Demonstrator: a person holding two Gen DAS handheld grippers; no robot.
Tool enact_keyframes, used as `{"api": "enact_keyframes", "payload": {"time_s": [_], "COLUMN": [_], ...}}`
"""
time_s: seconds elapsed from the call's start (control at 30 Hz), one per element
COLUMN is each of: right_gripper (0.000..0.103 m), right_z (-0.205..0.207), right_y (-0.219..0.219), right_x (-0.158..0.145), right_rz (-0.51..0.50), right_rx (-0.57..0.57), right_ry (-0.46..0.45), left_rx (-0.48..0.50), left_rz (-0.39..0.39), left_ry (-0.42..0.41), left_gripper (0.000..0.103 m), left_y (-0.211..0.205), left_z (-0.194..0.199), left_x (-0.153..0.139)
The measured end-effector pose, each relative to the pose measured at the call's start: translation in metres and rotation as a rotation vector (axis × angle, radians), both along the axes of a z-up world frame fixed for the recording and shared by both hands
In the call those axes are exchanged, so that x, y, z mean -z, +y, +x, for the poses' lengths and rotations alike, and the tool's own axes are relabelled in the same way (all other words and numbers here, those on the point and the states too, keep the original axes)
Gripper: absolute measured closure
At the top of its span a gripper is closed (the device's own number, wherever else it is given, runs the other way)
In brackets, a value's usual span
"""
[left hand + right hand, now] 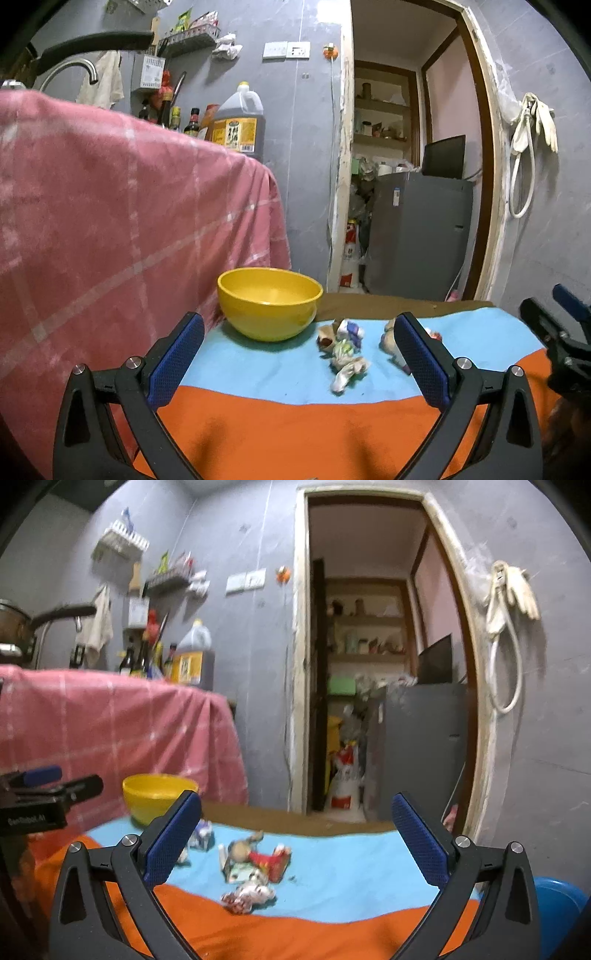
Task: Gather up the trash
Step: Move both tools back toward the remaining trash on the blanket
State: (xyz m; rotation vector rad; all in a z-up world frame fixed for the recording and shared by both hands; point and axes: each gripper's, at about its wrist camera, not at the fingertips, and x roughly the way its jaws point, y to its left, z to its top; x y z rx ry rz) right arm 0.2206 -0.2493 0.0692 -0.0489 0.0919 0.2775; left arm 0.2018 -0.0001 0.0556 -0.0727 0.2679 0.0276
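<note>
A yellow bowl (269, 302) stands at the back left of a table covered in a blue and orange cloth (273, 406); it also shows in the right wrist view (157, 797). Crumpled wrappers (343, 350) lie in a loose pile on the blue part, right of the bowl, with another scrap (389, 339) behind my left gripper's right finger. In the right wrist view a red wrapper (271, 862) and a crumpled white one (247, 895) lie ahead. My left gripper (299, 354) is open and empty above the cloth. My right gripper (295, 834) is open and empty too.
A counter draped in pink checked cloth (110, 206) rises left of the table, with oil and sauce bottles (236, 122) on it. An open doorway (406, 166) with a grey fridge (421, 236) lies behind. A blue object (557, 897) sits at the table's right edge.
</note>
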Motion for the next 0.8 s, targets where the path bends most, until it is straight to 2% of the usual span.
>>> {"api": "enact_keyframes", "payload": {"time_s": [0.17, 0.53, 0.63, 0.8], "right_gripper": [0.0, 0.0, 0.0, 0.0], "right_z": [0.021, 0.066, 0.069, 0.07], "right_y": [0.007, -0.001, 0.002, 0.013], "right_x": [0.014, 0.043, 0.046, 0.048], "right_rz": [-0.045, -0.035, -0.051, -0.104], "right_rx": [-0.01, 0.016, 0.006, -0.038], "right_ry": [0.137, 0.444, 0.474, 0.498], "left_rx": [0.025, 0.101, 0.14, 0.196], "left_rz": [-0.029, -0.042, -0.055, -0.074], "left_ry": [0.066, 0.347, 0.401, 0.423], "left_gripper": [0.002, 0.002, 0.003, 0.003], "left_y": [0.005, -0.001, -0.001, -0.001], "left_z": [0.01, 0.061, 0.074, 0.088], "left_x": [0.01, 0.033, 0.039, 0.041]}}
